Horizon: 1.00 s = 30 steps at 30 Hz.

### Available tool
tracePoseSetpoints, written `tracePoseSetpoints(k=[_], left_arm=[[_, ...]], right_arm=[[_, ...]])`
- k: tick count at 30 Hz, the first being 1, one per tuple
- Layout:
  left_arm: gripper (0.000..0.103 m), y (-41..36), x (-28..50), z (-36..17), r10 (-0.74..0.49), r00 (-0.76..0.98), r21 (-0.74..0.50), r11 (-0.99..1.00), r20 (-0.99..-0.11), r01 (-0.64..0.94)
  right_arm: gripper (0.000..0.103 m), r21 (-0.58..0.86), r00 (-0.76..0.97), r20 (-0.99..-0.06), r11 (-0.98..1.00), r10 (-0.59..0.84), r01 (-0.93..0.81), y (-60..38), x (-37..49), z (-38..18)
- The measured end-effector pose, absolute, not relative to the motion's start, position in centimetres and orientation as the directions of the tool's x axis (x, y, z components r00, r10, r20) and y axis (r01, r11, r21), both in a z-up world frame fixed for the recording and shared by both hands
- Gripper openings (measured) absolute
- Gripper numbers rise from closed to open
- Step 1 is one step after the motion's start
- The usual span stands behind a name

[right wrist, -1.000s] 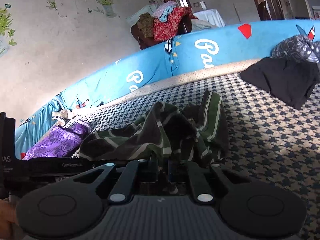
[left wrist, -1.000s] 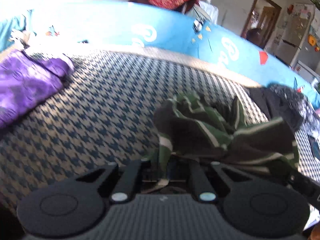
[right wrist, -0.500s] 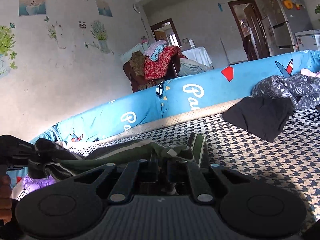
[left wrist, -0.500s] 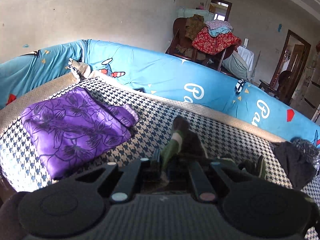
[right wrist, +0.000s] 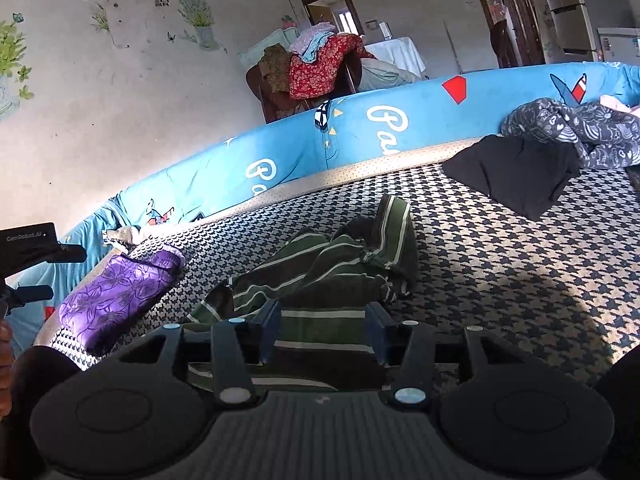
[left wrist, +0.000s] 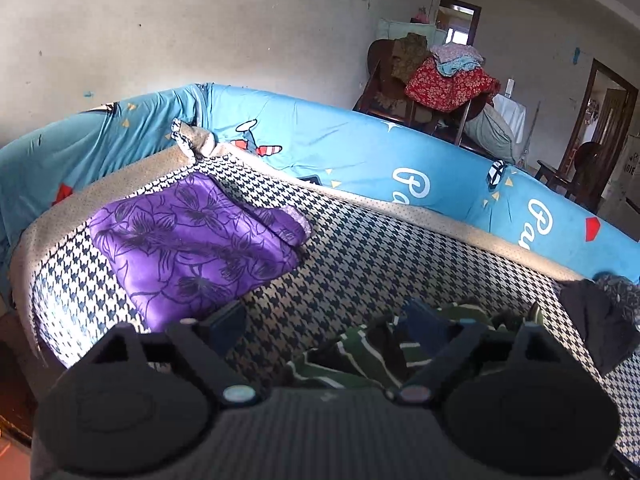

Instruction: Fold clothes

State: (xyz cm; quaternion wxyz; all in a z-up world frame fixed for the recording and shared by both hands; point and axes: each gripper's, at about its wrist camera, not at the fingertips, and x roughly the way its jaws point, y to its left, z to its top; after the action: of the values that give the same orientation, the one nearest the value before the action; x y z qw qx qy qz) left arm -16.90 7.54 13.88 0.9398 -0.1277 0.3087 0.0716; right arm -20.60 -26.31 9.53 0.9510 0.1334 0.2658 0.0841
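From the left wrist view, the left gripper point(left wrist: 324, 320) has its jaws opening, wide apart, with nothing pressed between them. The green striped shirt point(left wrist: 372, 356) lies crumpled on the checked mattress point(left wrist: 360, 248) just below and to the right of the jaws. A folded purple cloth point(left wrist: 188, 240) sits in the far left corner of the mattress, by the blue bumper point(left wrist: 352, 152).

From the right wrist view, the right gripper point(right wrist: 324, 332) also has its jaws opening; the shirt point(right wrist: 320, 268) lies under and between them, but the pads do not press on it. A black garment point(right wrist: 516, 176) and a grey patterned one point(right wrist: 568, 128) lie at the far right edge.

The shirt looks light, soft and limp, so it will likely sag and bunch when lifted; a hem edge or a shoulder seam seems the best hold. No containers are in view.
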Motion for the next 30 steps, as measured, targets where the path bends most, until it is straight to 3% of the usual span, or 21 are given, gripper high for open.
tracePoseSetpoints(k=[6, 10, 18, 30], left_arm=[[0.089, 6.5, -15.3, 11.5, 0.009, 0.763, -0.190, 0.967, -0.646, -0.172], [0.098, 6.1, -13.9, 10.5, -0.003, 0.759, -0.193, 0.968, -0.651, -0.161], [0.098, 3.8, -9.5, 8.5, -0.029, 0.734, -0.135, 0.987, -0.679, -0.085], [0.103, 0.2, -2.2, 4.6, -0.070, 0.658, -0.054, 0.998, -0.750, 0.044]], right_arm=[[0.046, 0.273, 0.830, -0.504, 0.956, 0.239, -0.110, -25.6, -18.7, 9.3], [0.047, 0.246, 0.812, -0.526, 0.959, 0.252, -0.138, -25.2, -16.8, 9.1], [0.054, 0.220, 0.780, -0.556, 0.955, 0.289, -0.197, -24.4, -12.5, 8.4], [0.056, 0.257, 0.737, -0.600, 0.947, 0.312, -0.191, -25.2, -4.8, 6.8]])
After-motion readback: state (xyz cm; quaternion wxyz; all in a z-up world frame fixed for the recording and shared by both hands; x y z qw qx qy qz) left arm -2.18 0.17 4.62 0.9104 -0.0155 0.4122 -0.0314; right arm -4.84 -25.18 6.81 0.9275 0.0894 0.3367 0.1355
